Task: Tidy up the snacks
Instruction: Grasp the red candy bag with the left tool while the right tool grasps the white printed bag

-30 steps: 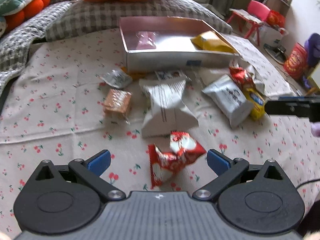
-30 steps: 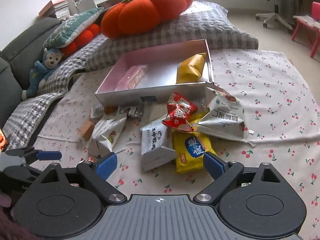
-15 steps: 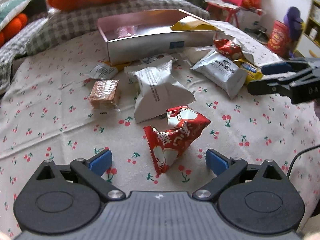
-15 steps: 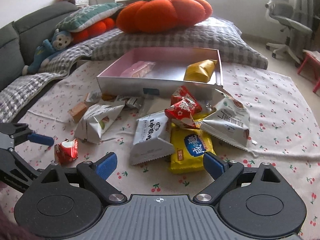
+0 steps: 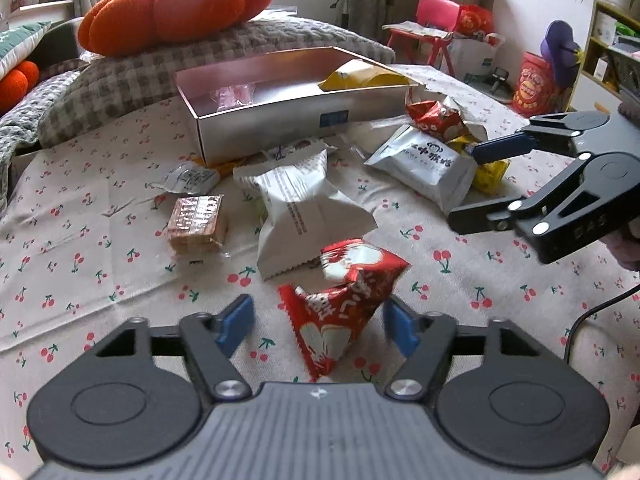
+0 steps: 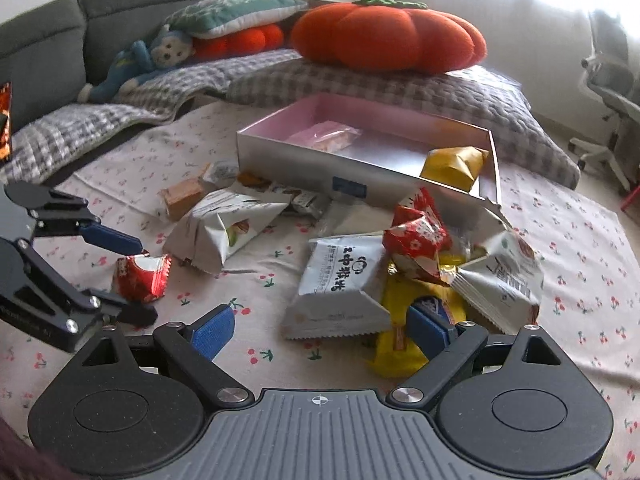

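A red snack packet lies on the cherry-print cloth between the blue pads of my left gripper, whose jaws are closing. The right pad is at the packet's edge and the left pad stands a little off it. The right wrist view shows that same left gripper around the red packet. My right gripper is open and low over a pile with a silver packet and a yellow packet. The silver box with a pink inside holds a yellow bag and a pink packet.
A large white packet, a wafer pack and a small grey wrapper lie before the box. Behind it sit a checked pillow and an orange pumpkin cushion. A second red packet tops the right pile.
The left jaws have narrowed around the red packet and the left view has rolled. The right gripper has rolled and sunk closer to the silver and yellow packets.
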